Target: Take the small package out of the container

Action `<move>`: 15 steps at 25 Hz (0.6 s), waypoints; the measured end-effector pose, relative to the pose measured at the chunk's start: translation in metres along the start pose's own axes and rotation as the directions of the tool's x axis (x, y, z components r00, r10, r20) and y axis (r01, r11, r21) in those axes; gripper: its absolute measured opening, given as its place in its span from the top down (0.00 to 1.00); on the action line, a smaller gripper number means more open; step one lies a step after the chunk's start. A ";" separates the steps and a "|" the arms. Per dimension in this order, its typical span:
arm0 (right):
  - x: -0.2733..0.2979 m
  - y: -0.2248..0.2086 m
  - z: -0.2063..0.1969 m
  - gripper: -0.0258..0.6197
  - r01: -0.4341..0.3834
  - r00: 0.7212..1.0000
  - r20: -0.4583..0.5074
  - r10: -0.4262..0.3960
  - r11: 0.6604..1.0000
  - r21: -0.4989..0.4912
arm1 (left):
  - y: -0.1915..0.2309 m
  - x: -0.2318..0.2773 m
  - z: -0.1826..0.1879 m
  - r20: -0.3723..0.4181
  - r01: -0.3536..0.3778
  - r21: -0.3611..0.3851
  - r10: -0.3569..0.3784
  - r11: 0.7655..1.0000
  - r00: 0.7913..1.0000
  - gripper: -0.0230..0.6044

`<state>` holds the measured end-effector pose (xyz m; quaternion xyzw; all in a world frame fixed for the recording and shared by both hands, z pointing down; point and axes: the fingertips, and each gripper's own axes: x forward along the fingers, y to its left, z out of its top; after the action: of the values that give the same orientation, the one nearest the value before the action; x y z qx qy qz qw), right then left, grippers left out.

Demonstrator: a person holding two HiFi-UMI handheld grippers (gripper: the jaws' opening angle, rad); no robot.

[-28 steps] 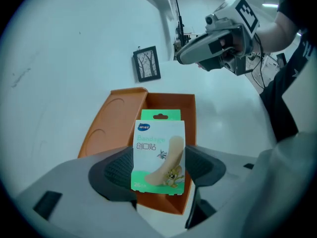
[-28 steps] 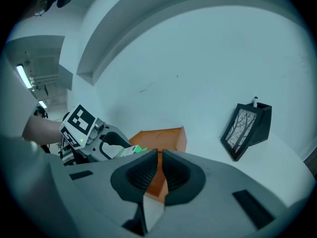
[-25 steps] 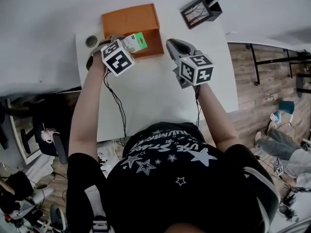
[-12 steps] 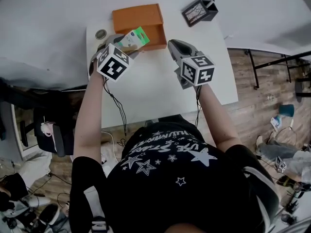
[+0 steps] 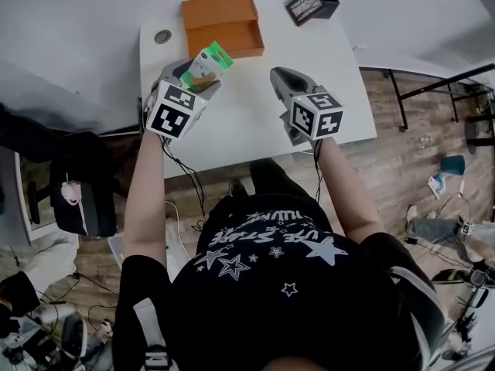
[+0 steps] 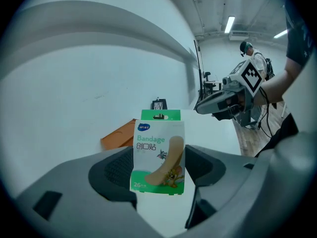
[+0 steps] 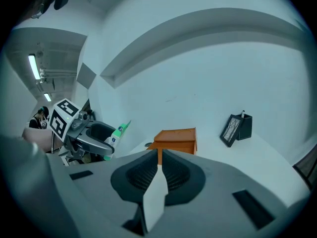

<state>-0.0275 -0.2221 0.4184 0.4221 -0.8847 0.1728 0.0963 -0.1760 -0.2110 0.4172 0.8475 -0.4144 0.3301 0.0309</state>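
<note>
With the right claw closed empty, the small package pinched in the left claw was best lowered level onto the surface.

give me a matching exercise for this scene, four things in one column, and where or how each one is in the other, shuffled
Things:
1. bandage package
2. orange container
3. right gripper
4. black holder

Place or state:
A. shut, nothing between its jaws
B. at the far right corner of the table
C. clamped in the left gripper
D. on the table straight beyond the left gripper

Pairs: 1-C, 2-D, 3-A, 4-B
</note>
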 end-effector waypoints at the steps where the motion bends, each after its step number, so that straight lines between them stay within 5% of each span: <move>1: -0.003 0.002 -0.002 0.87 0.001 1.000 -0.001 -0.001 1.000 -0.004 | -0.003 -0.004 -0.002 0.012 -0.004 -0.017 0.004 1.000 1.000 0.41; 15: -0.037 0.000 -0.020 0.87 -0.033 0.999 -0.014 0.033 0.999 -0.016 | -0.045 -0.029 -0.012 0.063 -0.044 -0.235 0.061 0.971 0.996 0.41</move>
<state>-0.0036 -0.1882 0.4252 0.4056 -0.8921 0.1702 0.1031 -0.1622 -0.1578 0.4200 0.8378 -0.4734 0.2500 0.1070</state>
